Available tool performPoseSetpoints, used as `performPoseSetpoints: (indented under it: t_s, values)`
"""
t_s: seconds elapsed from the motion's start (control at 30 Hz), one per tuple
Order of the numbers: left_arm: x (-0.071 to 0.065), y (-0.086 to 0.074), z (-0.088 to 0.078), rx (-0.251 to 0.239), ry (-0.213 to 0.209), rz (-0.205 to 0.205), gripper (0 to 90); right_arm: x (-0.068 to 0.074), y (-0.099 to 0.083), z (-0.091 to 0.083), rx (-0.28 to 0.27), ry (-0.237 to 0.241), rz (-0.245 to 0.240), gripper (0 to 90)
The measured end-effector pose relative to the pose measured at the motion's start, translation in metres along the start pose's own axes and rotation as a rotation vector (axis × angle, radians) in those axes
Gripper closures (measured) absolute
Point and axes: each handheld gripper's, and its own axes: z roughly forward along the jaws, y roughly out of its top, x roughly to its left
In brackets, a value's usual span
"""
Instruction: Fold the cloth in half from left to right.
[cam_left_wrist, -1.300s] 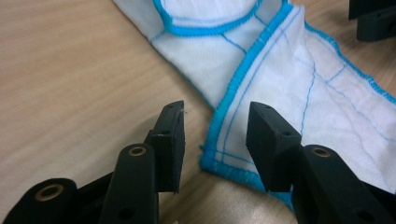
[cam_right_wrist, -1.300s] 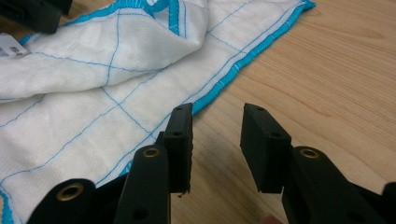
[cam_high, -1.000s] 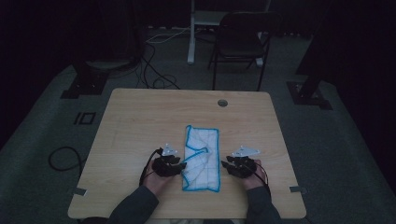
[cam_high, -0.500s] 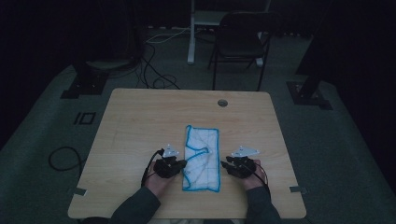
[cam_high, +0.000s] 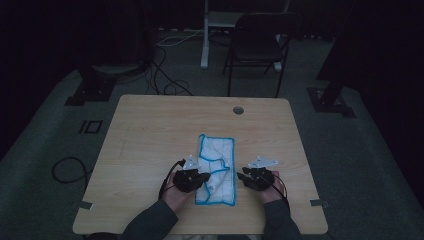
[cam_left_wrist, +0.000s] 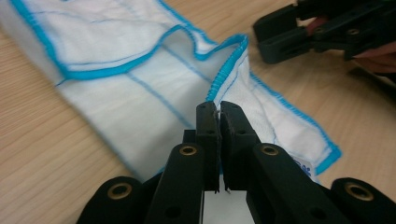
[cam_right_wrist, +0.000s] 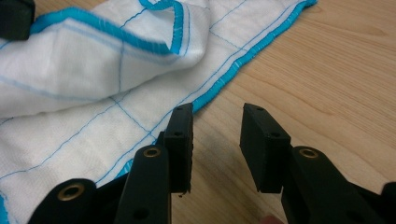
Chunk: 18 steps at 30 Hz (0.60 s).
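I saw the cloth (cam_high: 217, 169) lying flat on the wooden surface (cam_high: 150, 130), long axis running away from me toward the far edge, between my 2 grippers. It was white, soft woven fabric with thin blue grid lines and a bright blue stitched hem; roughly rectangular, folded over itself, with 1 flap rumpled near the middle. My left gripper (cam_left_wrist: 219, 112) had its fingers clamped tight on a raised hem edge at the cloth's left side, having just closed on it, fabric pinched between them. My right gripper (cam_right_wrist: 215, 126) sat just beside the cloth's right hem with its fingers apart, nothing between them, bare wood under the gap. The high view was dim, so cloth detail was hard to read there. A dark chair (cam_high: 257, 47) stood beyond the surface.
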Motion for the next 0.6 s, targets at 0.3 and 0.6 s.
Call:
performPoseSetpoints:
  t_s: [0.3,0.6]
  values:
    - [-0.017,0.002,0.006,0.012,-0.07,0.031,83.8,0.0,0.0,0.001,0.002,-0.002,-0.002,64.7]
    - [-0.027,0.009,-0.009,-0.047,-0.171,0.064,65.1,-0.001,0.0,-0.001,-0.005,-0.012,0.006,63.6]
